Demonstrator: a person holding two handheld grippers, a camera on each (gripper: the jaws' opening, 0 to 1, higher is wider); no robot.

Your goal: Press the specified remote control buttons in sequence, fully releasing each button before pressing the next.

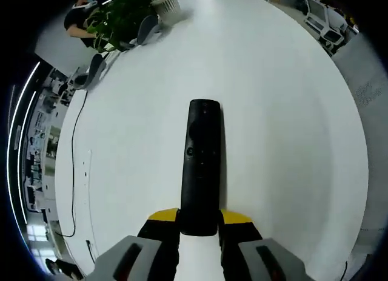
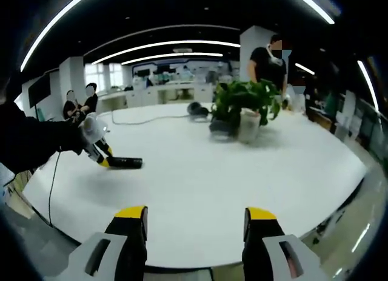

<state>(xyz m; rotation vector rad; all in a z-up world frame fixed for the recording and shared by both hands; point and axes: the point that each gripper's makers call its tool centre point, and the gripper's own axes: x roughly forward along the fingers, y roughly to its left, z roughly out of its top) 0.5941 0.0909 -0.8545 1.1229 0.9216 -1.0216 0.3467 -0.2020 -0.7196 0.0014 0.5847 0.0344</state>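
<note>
The left gripper view looks steeply down along the remote [image 1: 201, 165] onto the white table [image 1: 285, 111] from close above, while the right gripper view faces level across that table [image 2: 200, 190] from its edge, both taking in the potted plant [image 1: 124, 17] [image 2: 245, 105].

We see bare white table [image 1: 285, 123] on both sides of the remote [image 1: 201, 165] and beyond its far end, so a gripper could pass there freely. A thin cable [image 1: 74, 172] runs along the table's left edge. At the far end a potted plant [image 2: 245, 108] stands near a dark headset [image 2: 195, 109], with a person [image 2: 270, 62] just behind. Between the right gripper [image 2: 197, 226] and the plant the tabletop lies open.
</note>
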